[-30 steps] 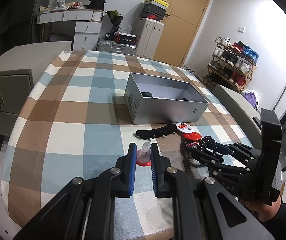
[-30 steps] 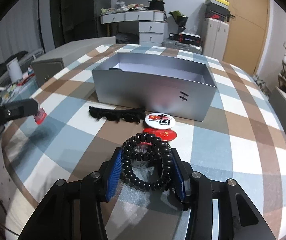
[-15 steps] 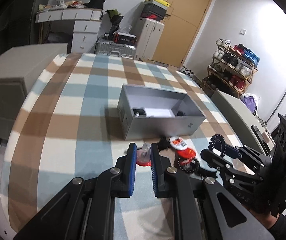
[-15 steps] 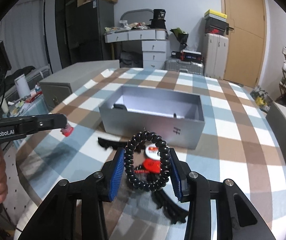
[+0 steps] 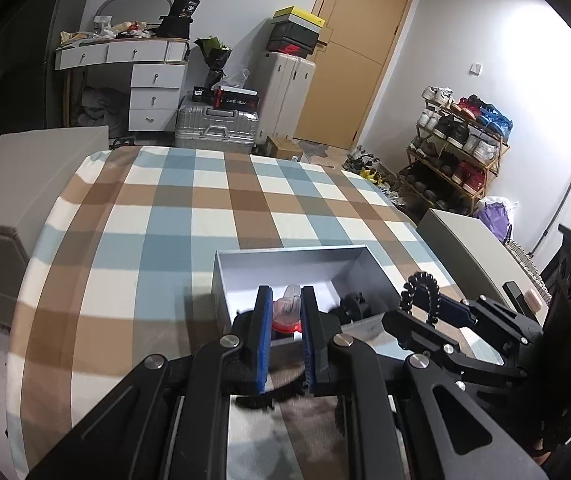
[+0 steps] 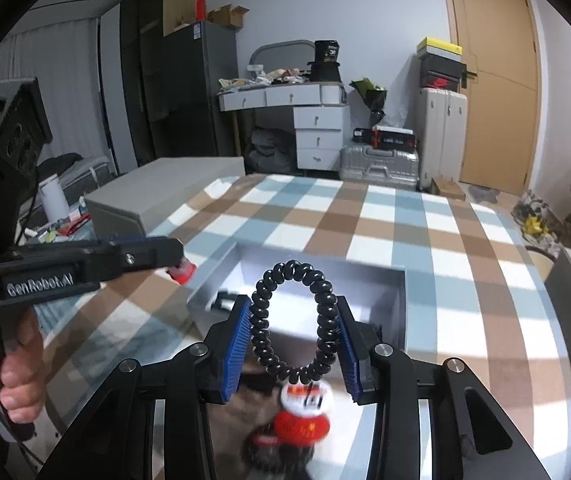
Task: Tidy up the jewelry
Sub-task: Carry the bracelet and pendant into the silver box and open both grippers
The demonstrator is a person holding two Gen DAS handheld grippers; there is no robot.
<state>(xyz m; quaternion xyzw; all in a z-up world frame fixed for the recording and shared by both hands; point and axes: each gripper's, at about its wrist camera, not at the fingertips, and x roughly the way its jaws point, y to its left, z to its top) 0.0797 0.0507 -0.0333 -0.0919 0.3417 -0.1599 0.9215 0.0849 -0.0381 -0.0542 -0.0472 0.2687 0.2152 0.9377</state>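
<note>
My left gripper (image 5: 284, 310) is shut on a small red and clear piece (image 5: 286, 312) and holds it in the air over the near wall of the open grey box (image 5: 285, 266). My right gripper (image 6: 293, 328) is shut on a black spiral bead bracelet (image 6: 291, 320), raised above the table in front of the grey box (image 6: 317, 280). The bracelet also shows in the left wrist view (image 5: 423, 292), and the red piece shows in the right wrist view (image 6: 183, 270). Dark items (image 5: 351, 304) lie inside the box.
A white round badge (image 6: 305, 394) and a red round badge (image 6: 301, 426) lie on the checked tablecloth (image 5: 165, 220) below my right gripper. A grey cabinet (image 5: 13, 184) stands left of the table. A person's hand (image 6: 13, 368) holds the left gripper's handle.
Both grippers have risen from the tablecloth with their loads and moved forward to the grey box. The red piece now hangs over the box's near wall.
</note>
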